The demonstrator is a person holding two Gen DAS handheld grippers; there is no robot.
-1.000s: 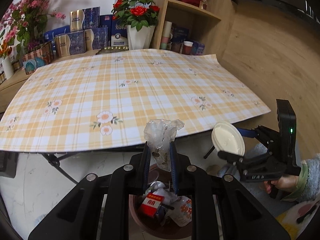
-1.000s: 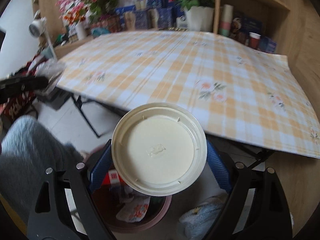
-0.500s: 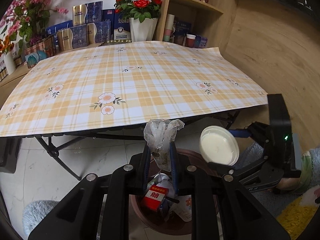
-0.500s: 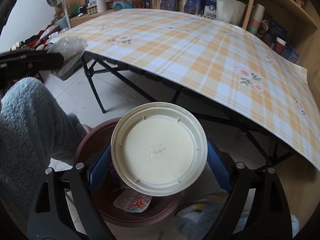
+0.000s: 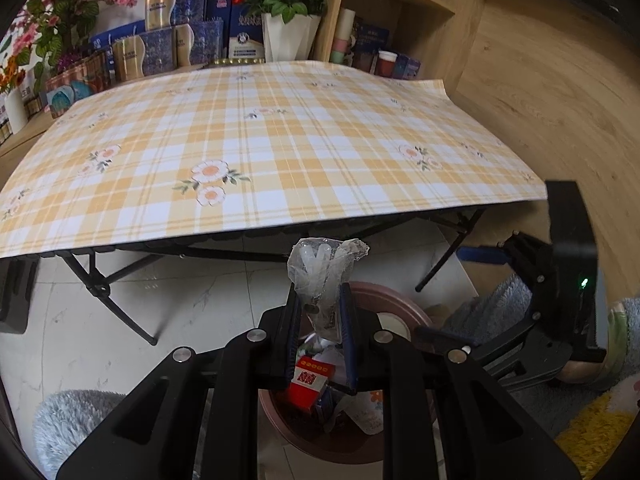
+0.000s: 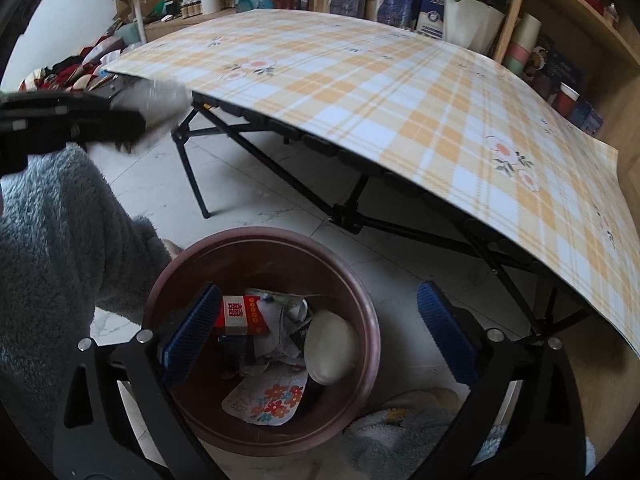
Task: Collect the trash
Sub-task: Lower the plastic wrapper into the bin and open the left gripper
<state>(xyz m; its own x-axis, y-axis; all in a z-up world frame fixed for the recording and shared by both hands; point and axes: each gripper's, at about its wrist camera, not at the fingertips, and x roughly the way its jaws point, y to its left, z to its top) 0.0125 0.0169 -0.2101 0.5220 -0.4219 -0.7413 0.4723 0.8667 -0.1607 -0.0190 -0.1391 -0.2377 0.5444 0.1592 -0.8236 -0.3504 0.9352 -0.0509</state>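
The left claw [image 5: 320,320] is clamped narrow on a crumpled clear plastic wrapper [image 5: 322,276], which stands up out of the pads with its long axis running along the fingers, top flaring above the tips. Straight beneath and a little beyond that claw sits the brown bin [image 5: 400,304], on the pale floor just in front of the checked surface [image 5: 256,148]; seen down the left wrist, the wrapper hangs over the near part of the bin's mouth, so the coming move looks like a simple letting go, or a short dip first. The left claw is the one that counts here.

The right claw [image 6: 320,332] stands wide with nothing between its blue pads, its jaws having just been opening; it hangs directly over the bin too. The cream round lid [image 6: 330,346] now lies inside, tilted against the right inner wall, beside a red carton [image 6: 240,314] and a flowered paper [image 6: 272,398].

One risk, as I judge it: light film may cling to a pad instead of falling.
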